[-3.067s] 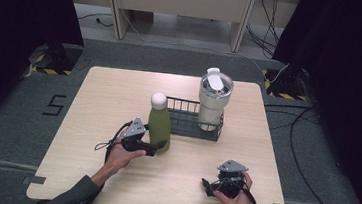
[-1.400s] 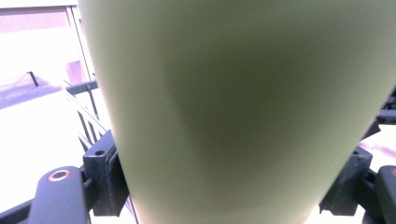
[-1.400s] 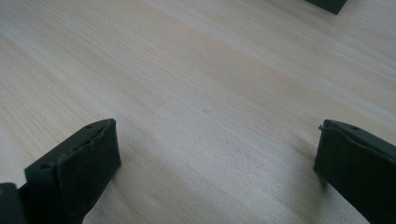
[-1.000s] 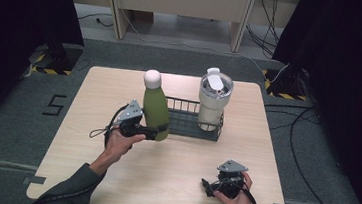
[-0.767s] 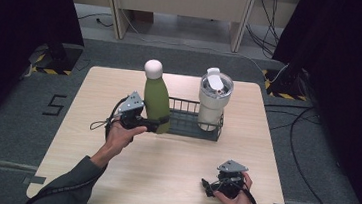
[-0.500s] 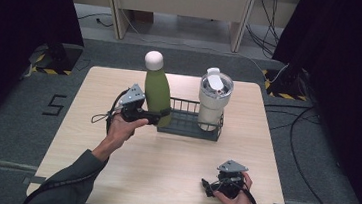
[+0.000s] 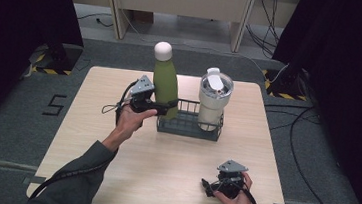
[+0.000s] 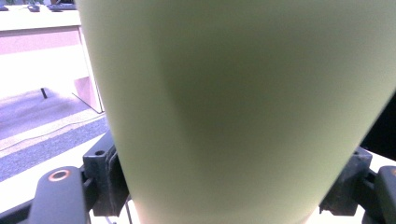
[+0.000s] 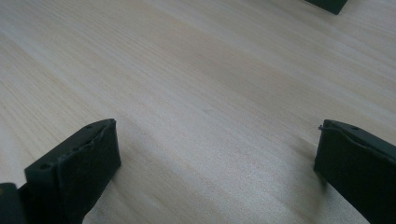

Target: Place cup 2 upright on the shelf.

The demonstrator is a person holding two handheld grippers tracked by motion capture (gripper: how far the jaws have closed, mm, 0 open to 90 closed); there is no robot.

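An olive-green bottle (image 7: 165,83) with a white cap is held upright in the air over the left end of a dark wire rack (image 7: 186,128). My left gripper (image 7: 166,106) is shut on the bottle's lower body, and in the left gripper view the green bottle wall (image 8: 233,107) sits pressed between both jaws. A white tumbler (image 7: 212,99) with a lid stands in the rack's right end. My right gripper (image 7: 209,185) rests near the table's front right edge, and in the right gripper view it (image 9: 219,154) is open over bare wood.
The light wooden table (image 7: 128,162) has free room at the front and left. A cable loops from the left gripper (image 7: 118,107). Dark curtains and floor cables surround the table, with a desk's legs at the back.
My left gripper lifted the green bottle off the table and carried it up and toward the rack, to above its left end. The right gripper stayed put.
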